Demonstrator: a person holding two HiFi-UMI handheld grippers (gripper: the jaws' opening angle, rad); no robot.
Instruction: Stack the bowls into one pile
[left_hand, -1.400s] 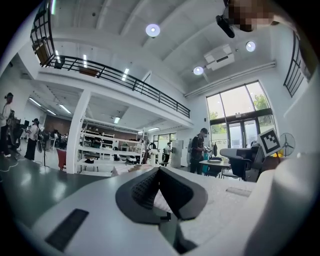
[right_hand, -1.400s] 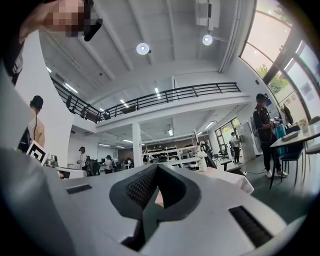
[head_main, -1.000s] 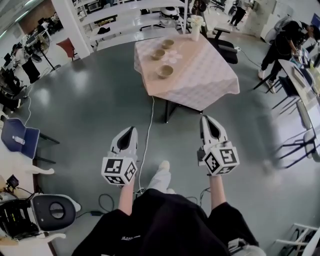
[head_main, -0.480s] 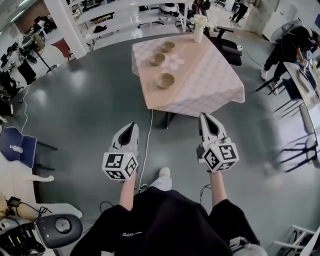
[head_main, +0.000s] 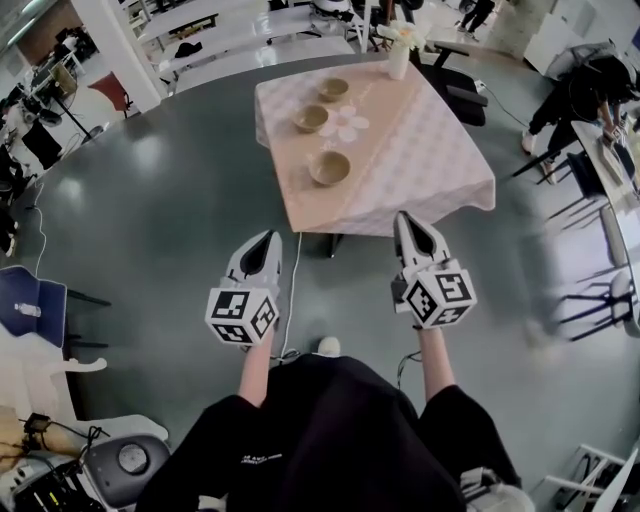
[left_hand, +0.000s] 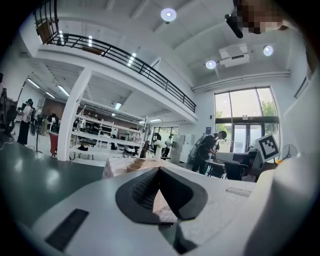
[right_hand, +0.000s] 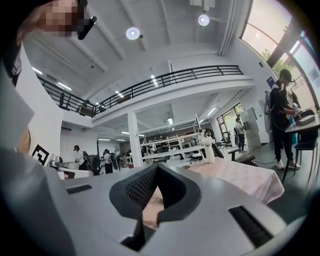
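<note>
Three tan bowls stand apart on a table with a pink checked cloth (head_main: 420, 170): a near bowl (head_main: 329, 167), a middle bowl (head_main: 311, 118) and a far bowl (head_main: 333, 88). Both grippers hang over the grey floor, short of the table's near edge. My left gripper (head_main: 267, 238) is shut and empty, to the left of the table's corner. My right gripper (head_main: 405, 218) is shut and empty, its tips at the cloth's near hem. The left gripper (left_hand: 160, 169) view shows two of the bowls (left_hand: 133, 166) beyond the jaws. In the right gripper (right_hand: 156, 166) view the cloth (right_hand: 235, 172) lies ahead.
A white vase of flowers (head_main: 399, 55) stands at the table's far edge. A white cable (head_main: 291, 290) runs across the floor between the grippers. A black office chair (head_main: 455, 95) stands behind the table, a person (head_main: 575, 95) and chairs at right, a blue chair (head_main: 25, 295) at left.
The table and bowls have come nearer in the head view. Both grippers have moved forward towards the table, still shut.
</note>
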